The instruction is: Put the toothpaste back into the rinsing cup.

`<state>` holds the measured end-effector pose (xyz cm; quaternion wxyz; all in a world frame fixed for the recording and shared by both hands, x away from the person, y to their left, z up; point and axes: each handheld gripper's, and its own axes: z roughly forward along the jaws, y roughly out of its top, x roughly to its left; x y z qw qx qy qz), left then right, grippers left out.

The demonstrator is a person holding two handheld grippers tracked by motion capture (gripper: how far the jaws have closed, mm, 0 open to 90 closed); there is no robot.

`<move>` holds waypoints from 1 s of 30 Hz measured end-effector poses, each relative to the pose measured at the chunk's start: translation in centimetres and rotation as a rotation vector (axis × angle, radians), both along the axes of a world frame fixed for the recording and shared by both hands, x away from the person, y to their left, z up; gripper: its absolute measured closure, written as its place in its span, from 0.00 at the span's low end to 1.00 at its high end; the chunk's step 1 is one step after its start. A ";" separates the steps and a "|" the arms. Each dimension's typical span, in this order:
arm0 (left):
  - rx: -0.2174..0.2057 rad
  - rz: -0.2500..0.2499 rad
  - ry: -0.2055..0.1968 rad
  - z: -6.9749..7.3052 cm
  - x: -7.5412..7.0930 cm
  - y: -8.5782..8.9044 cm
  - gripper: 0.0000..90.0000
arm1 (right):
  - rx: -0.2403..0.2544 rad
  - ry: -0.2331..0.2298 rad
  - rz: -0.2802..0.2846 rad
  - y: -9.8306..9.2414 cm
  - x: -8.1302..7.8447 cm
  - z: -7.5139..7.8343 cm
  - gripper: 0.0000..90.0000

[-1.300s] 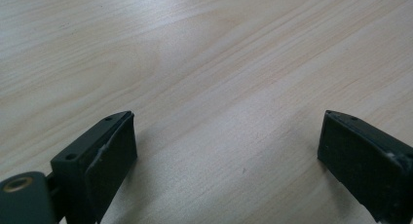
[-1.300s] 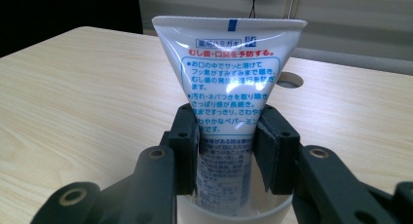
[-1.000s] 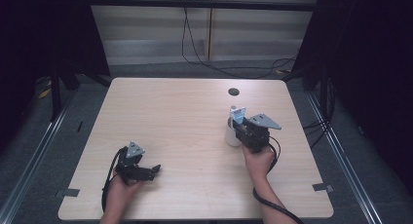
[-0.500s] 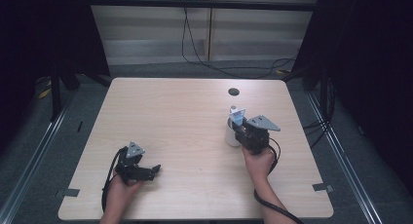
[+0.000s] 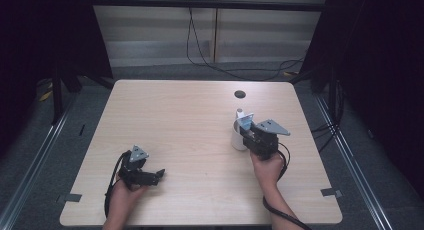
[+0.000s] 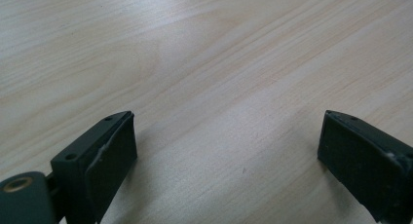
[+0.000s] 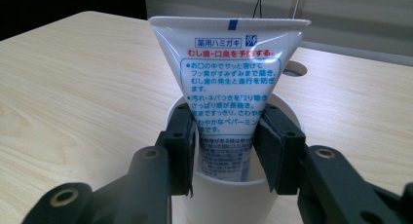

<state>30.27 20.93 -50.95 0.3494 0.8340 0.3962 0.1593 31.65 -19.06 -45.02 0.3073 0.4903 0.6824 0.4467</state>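
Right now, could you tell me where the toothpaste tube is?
The toothpaste tube stands in the white cup on the table's right half, pinched by the right hand-held gripper.

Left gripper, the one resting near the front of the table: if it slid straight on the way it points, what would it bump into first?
Probably nothing. The left gripper has open jaws with bare table ahead. From above it points right, and the white cup seems off that line, though depth is unclear.

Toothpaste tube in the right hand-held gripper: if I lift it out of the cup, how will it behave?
The toothpaste tube is soft plastic, so it will probably dent under the right hand-held gripper, whose jaws clamp its sides. Its glossy skin may slip. The white cup looks light and narrow, so it could lift along or tip if the tube drags on the rim.
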 end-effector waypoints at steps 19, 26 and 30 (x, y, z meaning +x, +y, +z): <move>0.001 0.000 0.000 0.0 0.0 0.0 0.08 | -0.003 0.020 0.017 -0.3 -0.1 0.5 0.62; 0.004 -0.002 -0.002 0.0 0.0 0.0 0.08 | -0.001 0.031 0.020 -0.5 0.0 0.6 0.53; 0.001 0.000 0.000 0.0 0.0 0.0 0.08 | 0.009 0.038 0.026 -0.6 0.0 0.8 0.50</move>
